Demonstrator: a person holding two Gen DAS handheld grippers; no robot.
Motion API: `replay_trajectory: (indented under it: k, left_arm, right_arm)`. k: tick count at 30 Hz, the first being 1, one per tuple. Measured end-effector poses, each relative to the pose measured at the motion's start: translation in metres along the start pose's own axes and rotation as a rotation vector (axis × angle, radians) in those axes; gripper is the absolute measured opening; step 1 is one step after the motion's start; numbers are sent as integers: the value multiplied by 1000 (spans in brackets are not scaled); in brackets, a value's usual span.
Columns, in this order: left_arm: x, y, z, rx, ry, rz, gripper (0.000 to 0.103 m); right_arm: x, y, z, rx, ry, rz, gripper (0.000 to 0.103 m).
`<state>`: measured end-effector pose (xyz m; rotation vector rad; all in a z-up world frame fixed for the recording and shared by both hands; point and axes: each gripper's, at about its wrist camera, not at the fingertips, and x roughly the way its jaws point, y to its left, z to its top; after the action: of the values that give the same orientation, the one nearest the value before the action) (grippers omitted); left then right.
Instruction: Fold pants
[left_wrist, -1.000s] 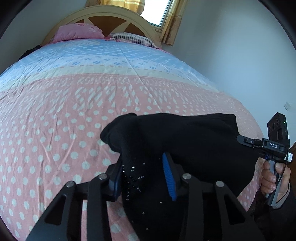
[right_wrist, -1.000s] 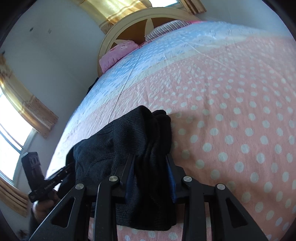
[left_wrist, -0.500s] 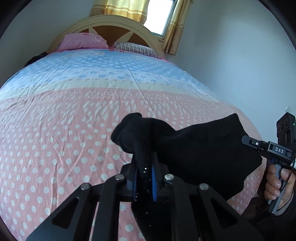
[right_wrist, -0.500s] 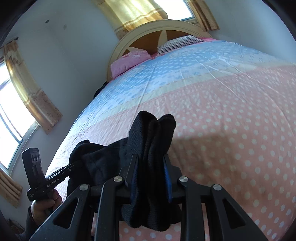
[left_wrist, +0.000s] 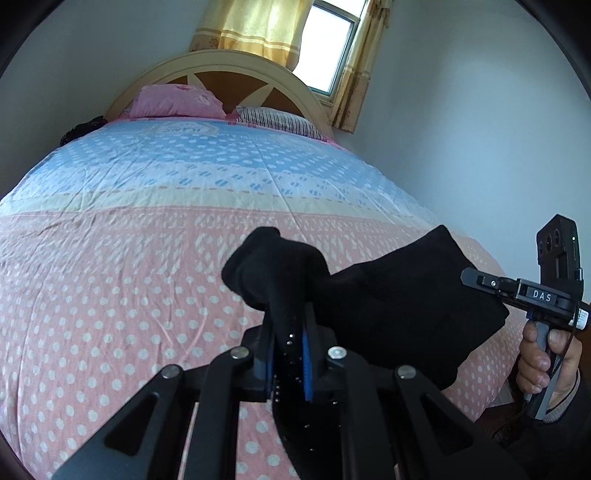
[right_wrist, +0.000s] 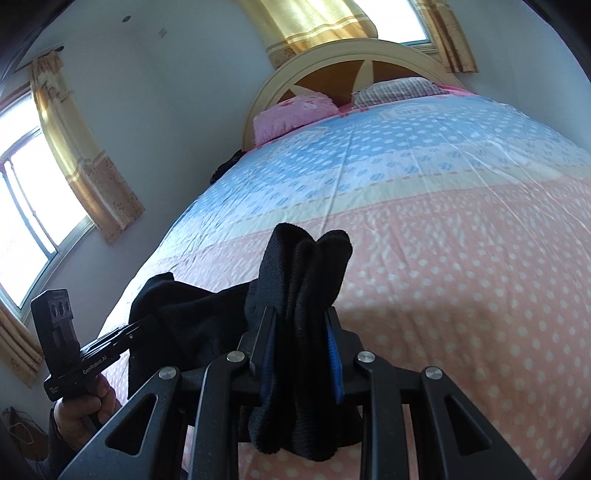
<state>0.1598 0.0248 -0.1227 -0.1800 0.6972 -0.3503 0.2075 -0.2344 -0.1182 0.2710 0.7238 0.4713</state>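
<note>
The black pants hang between my two grippers, lifted above the foot of the bed. My left gripper is shut on a bunched end of the pants. My right gripper is shut on a thick bunched fold of the pants, which sticks up past the fingers and droops below them. In the left wrist view the right gripper shows at the right edge, held by a hand. In the right wrist view the left gripper shows at the lower left.
The bed has a pink dotted cover near me and a blue band farther off. A pink pillow and a striped pillow lie at the arched headboard. A wall stands at the right, curtained windows at back and left.
The left gripper closed on the pants from open a second ago. Both grippers have lifted the pants off the bed and tilted upward, so more of the headboard and windows shows.
</note>
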Motion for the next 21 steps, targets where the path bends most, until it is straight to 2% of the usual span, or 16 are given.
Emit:
replay_trajectory:
  k: [8, 21]
  left_arm:
    - [-29, 35, 6, -23, -42, 107, 12]
    - [-56, 99, 7, -116, -86, 198, 11]
  right_arm:
    - [50, 50, 23, -67, 53, 68, 25]
    - [117, 122, 46, -183, 142, 129, 25]
